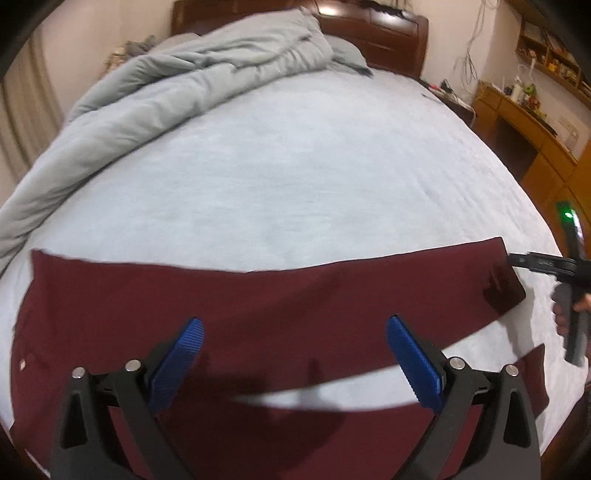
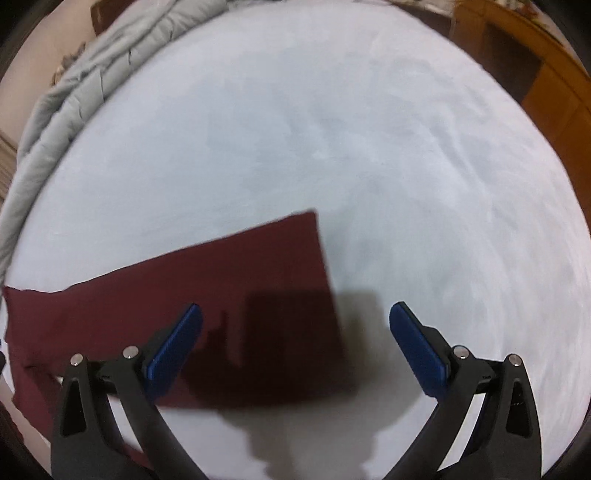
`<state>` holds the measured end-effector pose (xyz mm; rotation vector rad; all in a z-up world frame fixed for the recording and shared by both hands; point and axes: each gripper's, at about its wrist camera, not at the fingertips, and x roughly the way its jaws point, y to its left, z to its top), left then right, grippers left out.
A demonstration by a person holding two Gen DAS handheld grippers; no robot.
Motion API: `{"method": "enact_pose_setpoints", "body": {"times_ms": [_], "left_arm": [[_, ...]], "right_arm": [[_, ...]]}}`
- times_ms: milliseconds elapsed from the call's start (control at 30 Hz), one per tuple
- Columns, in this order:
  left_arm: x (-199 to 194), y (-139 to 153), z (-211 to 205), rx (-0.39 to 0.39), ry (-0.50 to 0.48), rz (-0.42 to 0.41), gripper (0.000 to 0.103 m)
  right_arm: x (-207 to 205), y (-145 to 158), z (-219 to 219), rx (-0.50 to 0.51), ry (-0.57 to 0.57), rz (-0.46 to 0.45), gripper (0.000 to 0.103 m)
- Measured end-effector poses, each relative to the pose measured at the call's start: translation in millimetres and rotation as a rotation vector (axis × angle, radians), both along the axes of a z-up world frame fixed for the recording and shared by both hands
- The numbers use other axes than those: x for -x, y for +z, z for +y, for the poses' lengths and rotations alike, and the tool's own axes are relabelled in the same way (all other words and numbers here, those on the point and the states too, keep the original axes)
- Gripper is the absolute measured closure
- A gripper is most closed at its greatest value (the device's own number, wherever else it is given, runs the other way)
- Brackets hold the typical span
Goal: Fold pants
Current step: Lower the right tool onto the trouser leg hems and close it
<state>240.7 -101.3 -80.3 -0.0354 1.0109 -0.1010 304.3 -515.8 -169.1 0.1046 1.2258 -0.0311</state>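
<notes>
Pants (image 1: 258, 306): 1, flat on bed (image 1: 295, 166); 2 grippers spread.

Left gripper (image 1: 295, 338), jaws spread, above maroon pants (image 1: 258, 306) on bed (image 1: 295, 184).

Wooden headboard (image 1: 373, 33), rumpled grey duvet (image 1: 177, 88), wooden desk (image 1: 524, 122)

Maroon pants (image 1: 258, 310) spread flat across near edge of bed, legs parted toward right, far leg's hem squared.
</notes>
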Motion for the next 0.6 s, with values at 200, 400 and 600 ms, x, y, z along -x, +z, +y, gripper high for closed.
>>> {"method": "enact_pose_setpoints", "body": {"times_ms": [200, 400, 600], "left_arm": [[-40.8, -23.5, -36.1, 0.019, -0.069, 0.033, 0.004], [-60.8, -38.9, -53.5, 0.023, -0.127, 0.071, 0.004], [-81.4, -46.7, -72.0, 0.008, -0.345, 0.066, 0.004]], "right_arm": [[-37.7, -31.8, -14.0, -0.041, 0.075, 0.011, 0.002], [-24.3, -19.6, -7.2, -0.107, 0.234, -0.031, 0.08], [13.7, 35.1, -21.1, -0.219, 0.317, -0.166, 0.08]]}}
